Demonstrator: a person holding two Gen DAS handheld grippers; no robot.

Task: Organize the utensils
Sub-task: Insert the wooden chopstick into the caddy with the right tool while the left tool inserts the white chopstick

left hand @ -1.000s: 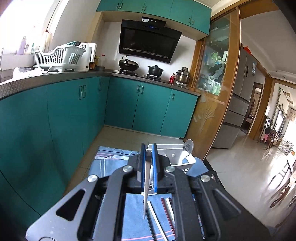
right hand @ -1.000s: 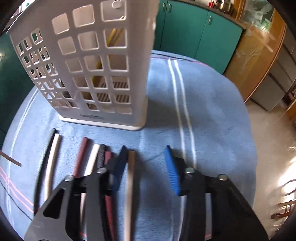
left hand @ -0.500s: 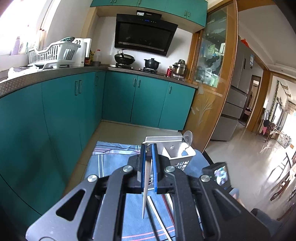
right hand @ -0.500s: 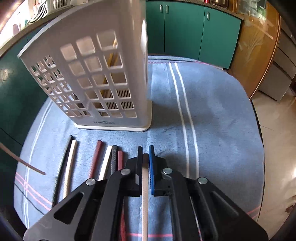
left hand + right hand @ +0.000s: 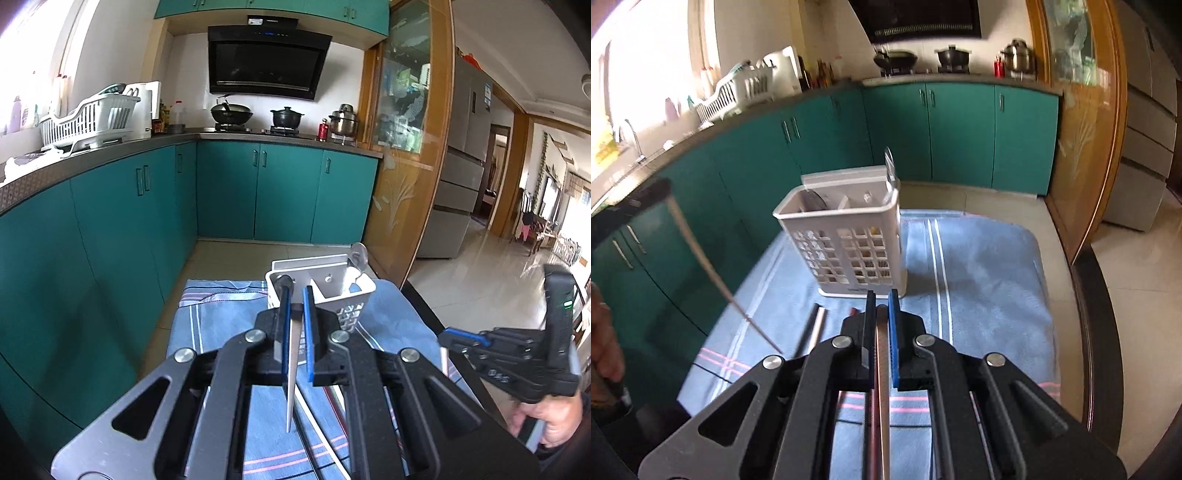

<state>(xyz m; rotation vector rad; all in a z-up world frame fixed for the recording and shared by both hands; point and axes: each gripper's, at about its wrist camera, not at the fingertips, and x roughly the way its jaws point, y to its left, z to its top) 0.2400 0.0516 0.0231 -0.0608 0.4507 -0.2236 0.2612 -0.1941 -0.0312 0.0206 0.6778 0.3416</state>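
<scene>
Chopsticks in both grippers — my left gripper pinches a pale chopstick, my right gripper clamps another chopstick, both raised above the cloth, I judge for dropping into the white holder at frame centre.

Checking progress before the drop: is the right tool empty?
No, the right tool is shut on a pale chopstick running back between its pads.

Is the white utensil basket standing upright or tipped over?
Upright. The white utensil basket stands on its base on the blue striped cloth, open top facing up, with a few items inside; what they are is unclear.
</scene>
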